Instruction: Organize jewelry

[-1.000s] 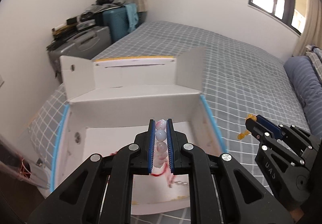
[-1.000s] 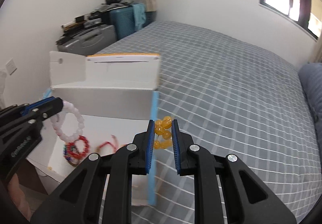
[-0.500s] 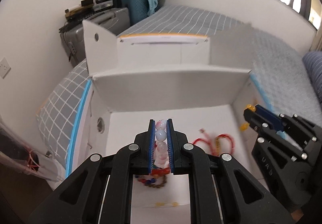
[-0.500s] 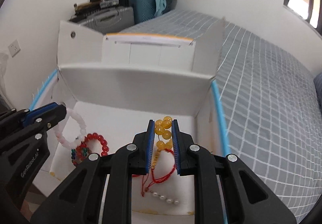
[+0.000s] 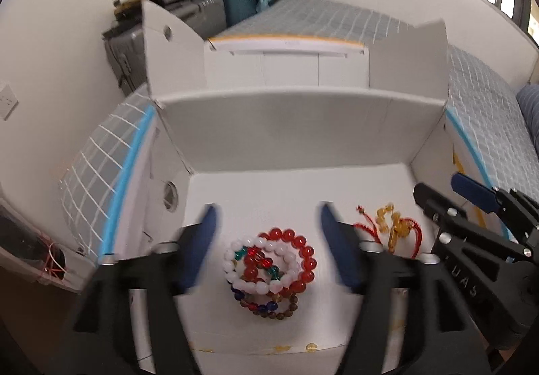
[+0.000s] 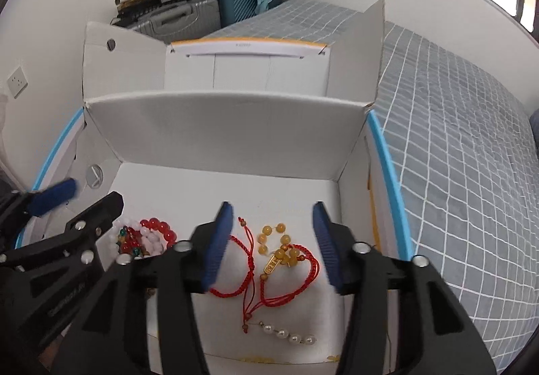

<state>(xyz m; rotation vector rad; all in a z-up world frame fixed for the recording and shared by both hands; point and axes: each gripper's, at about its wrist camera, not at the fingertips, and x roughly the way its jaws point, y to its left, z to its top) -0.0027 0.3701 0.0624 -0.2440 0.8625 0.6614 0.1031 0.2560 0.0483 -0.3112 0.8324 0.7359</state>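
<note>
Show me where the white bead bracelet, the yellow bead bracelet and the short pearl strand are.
white bead bracelet (image 5: 235, 279), left wrist view, left arc of beads
yellow bead bracelet (image 6: 269, 229), right wrist view, top beads
short pearl strand (image 6: 288, 335), right wrist view, middle pearl

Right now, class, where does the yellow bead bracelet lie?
In the right wrist view, the yellow bead bracelet lies on the white box floor's right side, among red cord bracelets, below the opening right gripper.

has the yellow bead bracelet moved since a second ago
Yes. The yellow bead bracelet has gone from between the right gripper's jaws, above the bedspread, down onto the white box's floor; the jaws are opening.
</note>
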